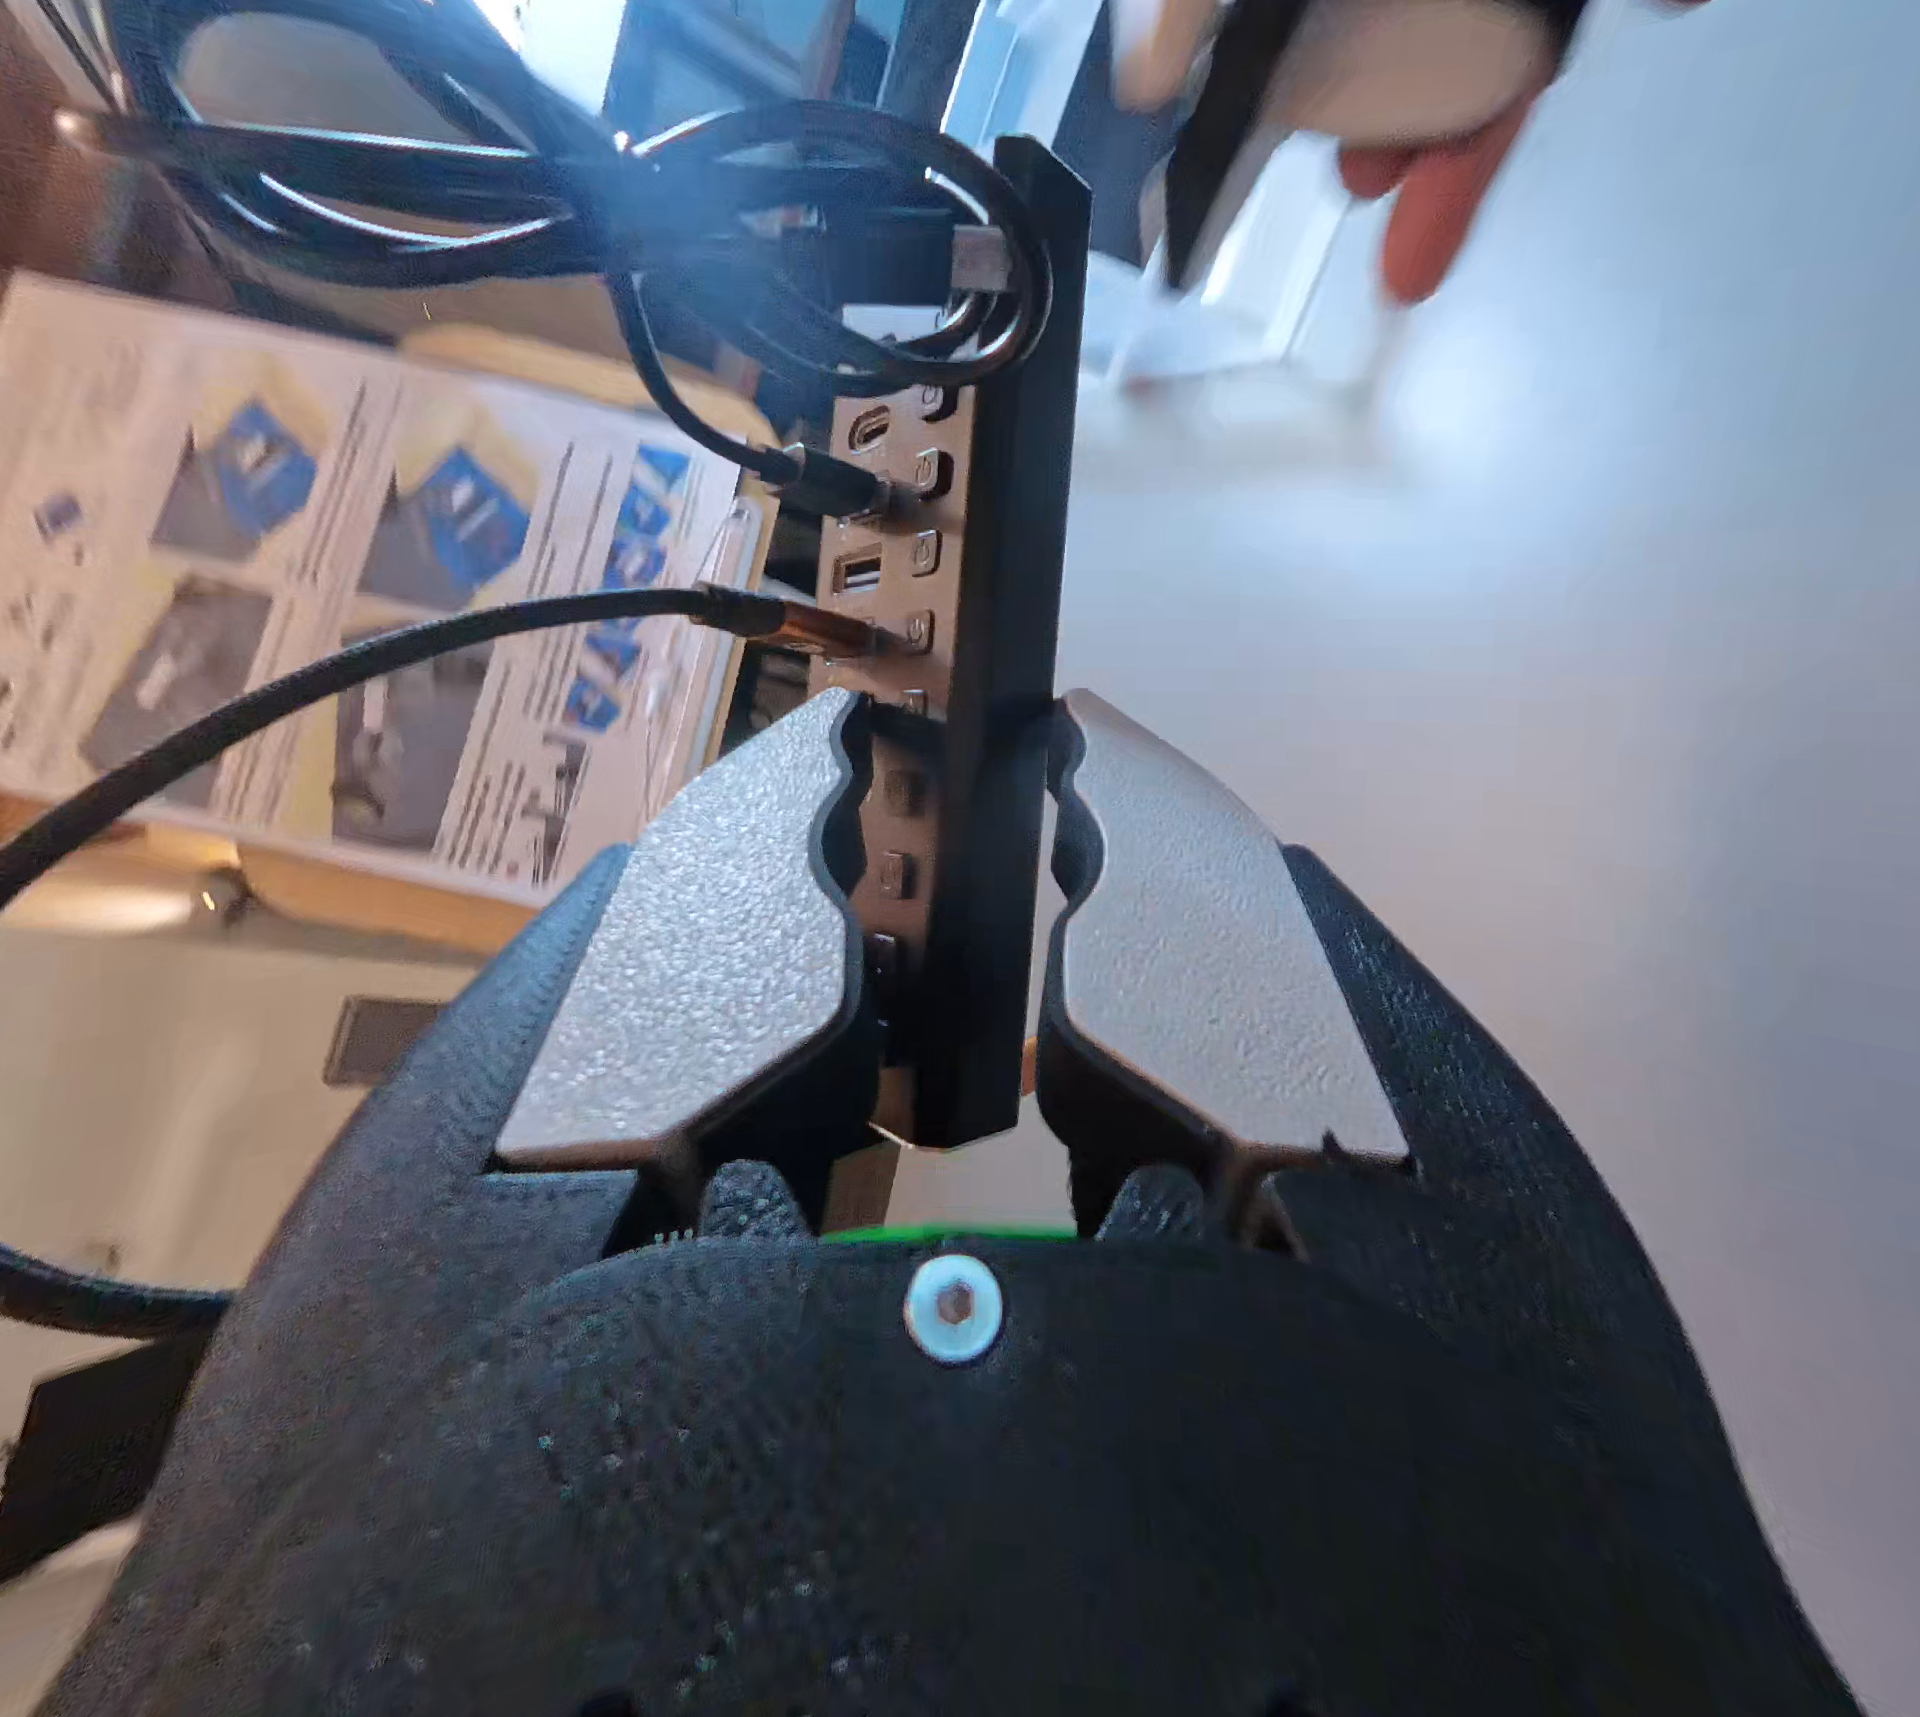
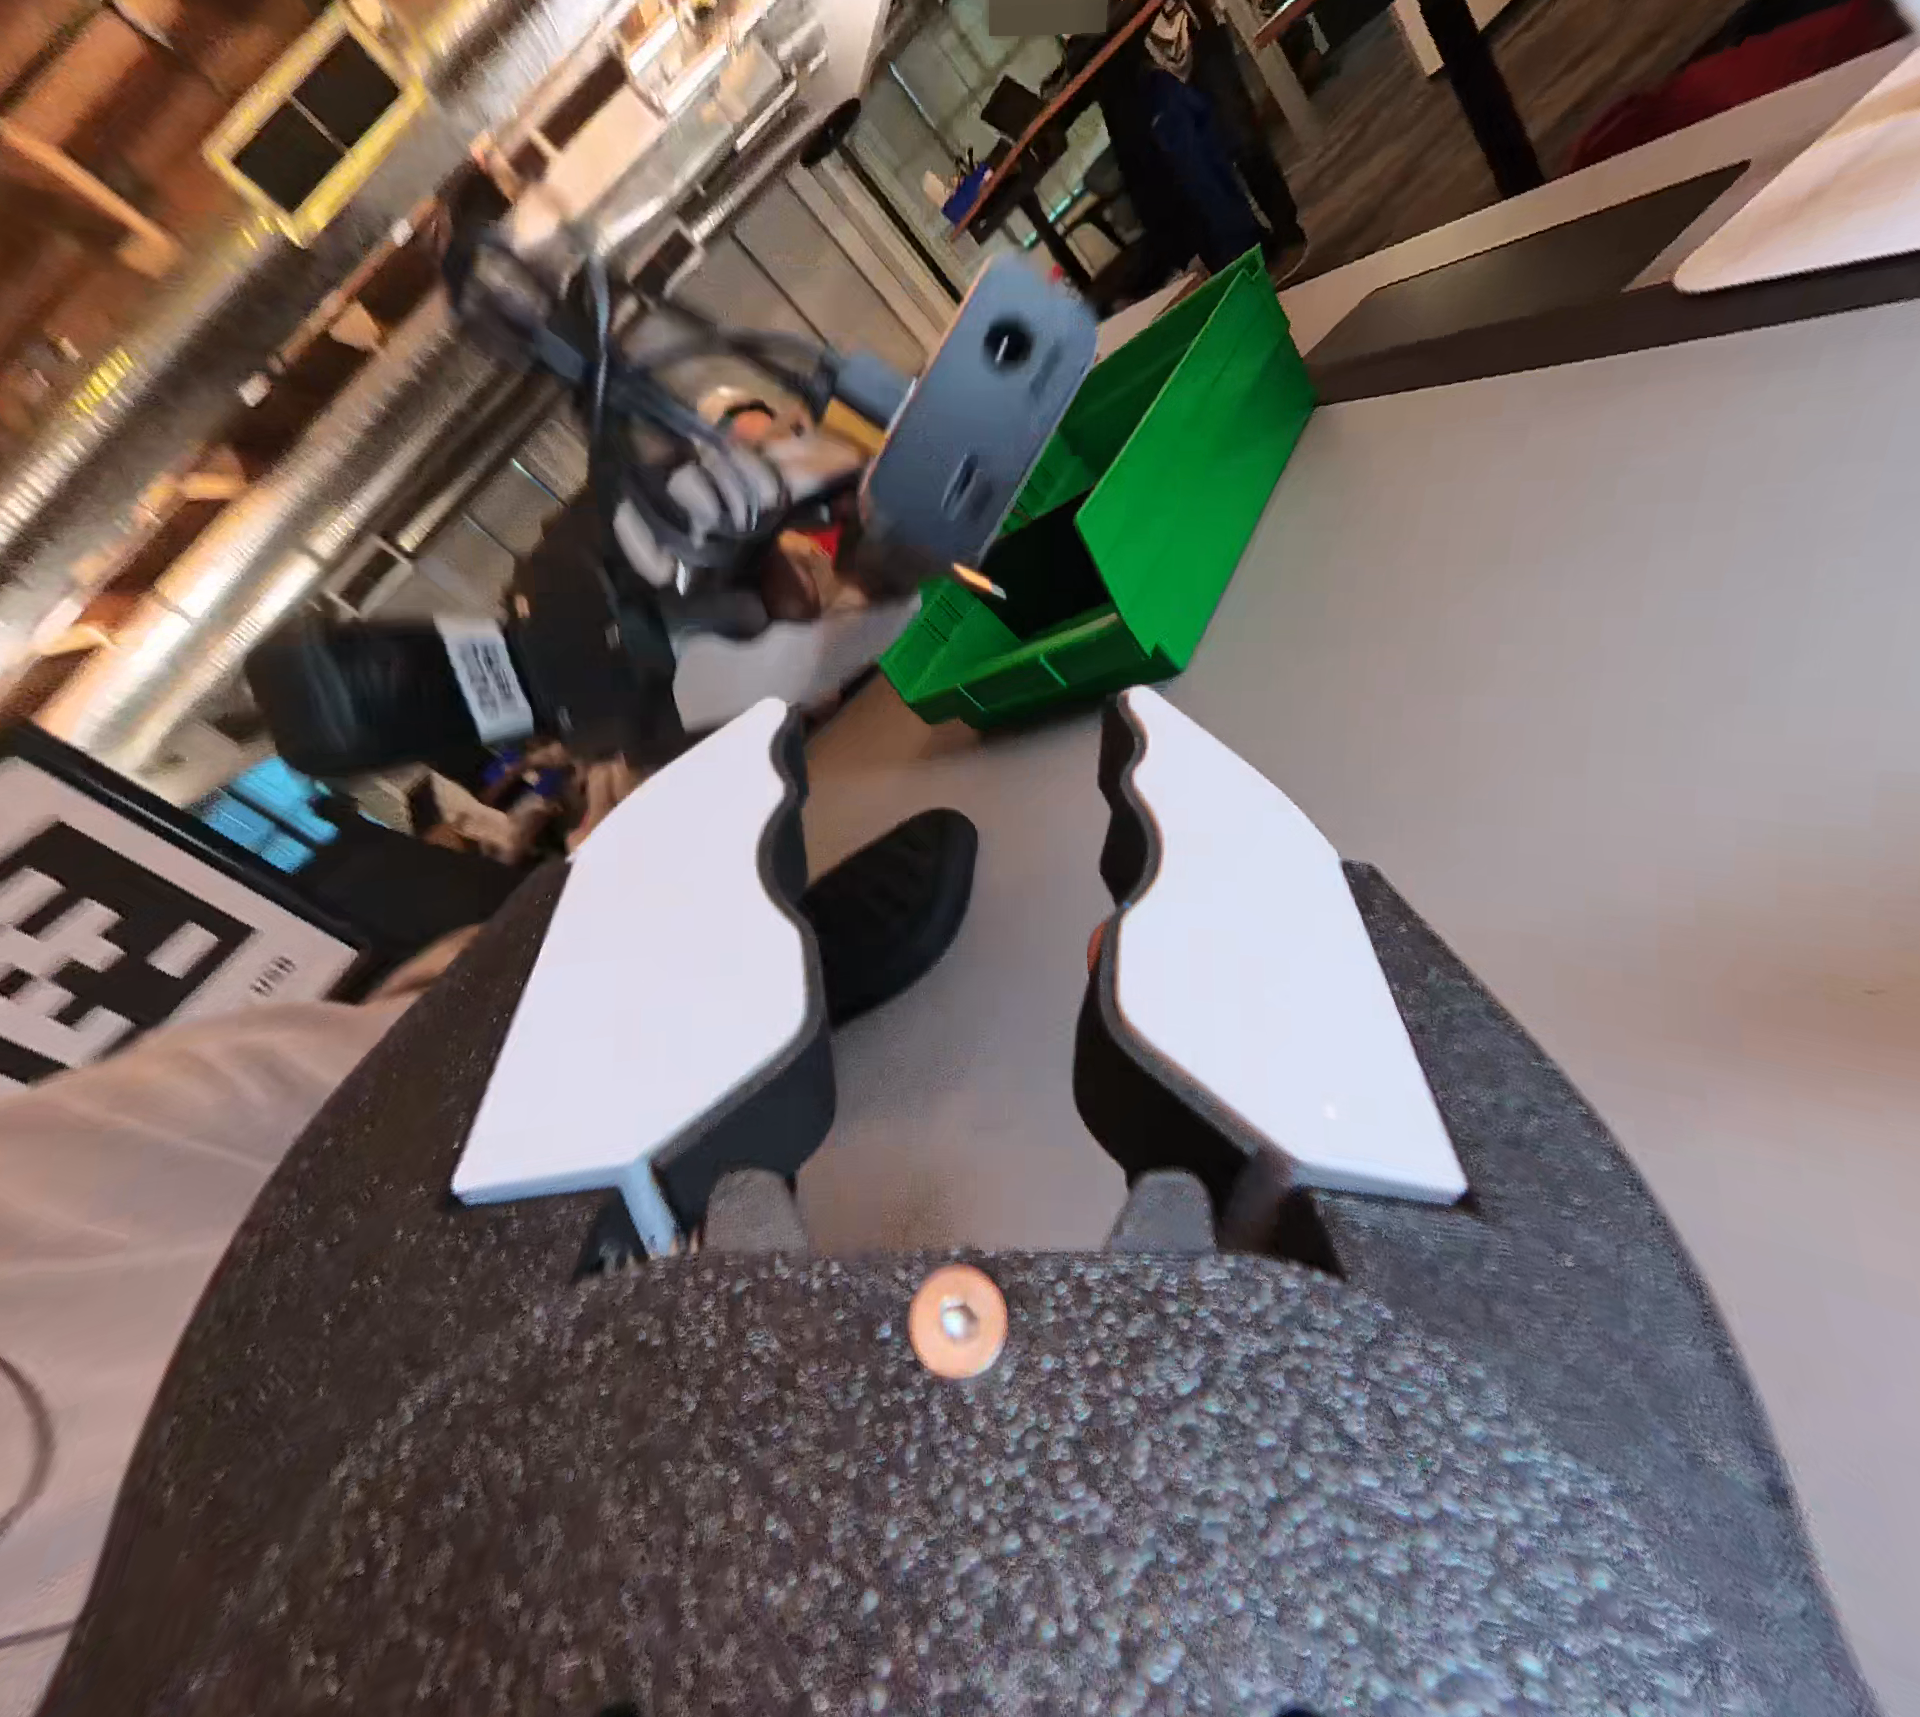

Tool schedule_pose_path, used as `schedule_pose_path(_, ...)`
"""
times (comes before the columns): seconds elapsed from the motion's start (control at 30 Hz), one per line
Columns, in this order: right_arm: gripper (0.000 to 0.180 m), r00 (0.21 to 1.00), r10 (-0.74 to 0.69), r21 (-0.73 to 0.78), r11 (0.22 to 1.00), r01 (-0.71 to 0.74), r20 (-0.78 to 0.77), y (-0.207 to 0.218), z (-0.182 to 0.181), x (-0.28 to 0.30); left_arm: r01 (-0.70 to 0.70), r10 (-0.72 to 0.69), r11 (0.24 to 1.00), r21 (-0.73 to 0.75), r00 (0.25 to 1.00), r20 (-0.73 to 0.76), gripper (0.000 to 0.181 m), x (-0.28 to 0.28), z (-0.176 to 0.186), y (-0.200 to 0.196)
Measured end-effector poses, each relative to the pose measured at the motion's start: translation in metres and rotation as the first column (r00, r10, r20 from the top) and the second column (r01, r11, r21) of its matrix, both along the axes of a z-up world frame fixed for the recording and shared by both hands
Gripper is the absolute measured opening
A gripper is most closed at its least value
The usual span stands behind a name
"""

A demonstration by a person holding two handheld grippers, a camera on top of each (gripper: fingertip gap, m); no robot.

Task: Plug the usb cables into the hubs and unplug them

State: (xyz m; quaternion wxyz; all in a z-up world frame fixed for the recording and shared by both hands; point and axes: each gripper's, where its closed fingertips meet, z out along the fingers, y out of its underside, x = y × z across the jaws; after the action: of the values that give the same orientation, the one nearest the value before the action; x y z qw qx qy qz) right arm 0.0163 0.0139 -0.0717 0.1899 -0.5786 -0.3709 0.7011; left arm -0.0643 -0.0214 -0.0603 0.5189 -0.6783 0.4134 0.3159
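Left tongs clamp black hub edge-on; right tongs wide, empty, hub ahead.

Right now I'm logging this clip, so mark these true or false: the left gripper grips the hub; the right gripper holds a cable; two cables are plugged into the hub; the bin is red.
1. The left gripper grips the black hub. True.
2. The right gripper holds a cable. False: it is open and empty.
3. Two cables are plugged into the hub. True.
4. The bin is red. False: it is green.
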Motion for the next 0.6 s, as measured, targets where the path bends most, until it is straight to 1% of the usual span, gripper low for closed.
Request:
schedule_pose_path(0.1,0.055,1.000,0.027,-0.142,0.990,-0.027,-0.006,0.014,-0.003,0.000,0.076,-0.071,0.996,0.042,0.992,-0.108,0.033,0.033,-0.023,0.007)
schedule_pose_path(0.13,0.049,1.000,0.025,-0.154,0.988,-0.023,0.011,0.016,-0.011,-0.001,0.097,-0.091,0.995,0.037,0.985,-0.149,0.033,0.041,-0.033,0.008)
schedule_pose_path(0.17,0.034,0.999,0.033,-0.161,0.987,-0.029,0.021,0.015,-0.018,-0.001,0.113,-0.106,0.993,0.025,0.976,-0.188,0.033,0.046,-0.042,0.008)
schedule_pose_path(0.23,0.030,0.997,0.055,-0.210,0.977,-0.045,0.045,0.013,-0.034,-0.002,0.110,-0.103,0.994,0.014,0.965,-0.241,0.034,0.045,-0.053,0.008)
schedule_pose_path(0.3,0.029,0.997,0.067,-0.241,0.969,-0.054,0.047,0.010,-0.043,-0.001,0.135,-0.128,0.991,0.018,0.969,-0.212,0.034,0.044,-0.059,0.007)
schedule_pose_path(0.43,0.029,0.998,0.056,-0.258,0.964,-0.059,-0.020,0.006,-0.036,0.001,0.177,-0.159,0.981,0.076,0.967,-0.200,0.036,0.046,-0.054,0.003)
schedule_pose_path(0.53,0.029,0.997,0.059,-0.204,0.977,-0.067,-0.048,0.007,-0.027,0.005,0.213,-0.204,0.974,0.076,0.973,-0.103,0.039,0.053,-0.048,-0.005)
schedule_pose_path(0.6,0.028,0.996,0.055,-0.161,0.985,-0.066,-0.069,0.011,-0.020,0.011,0.283,-0.287,0.955,0.084,0.957,0.036,0.033,0.062,-0.037,-0.015)
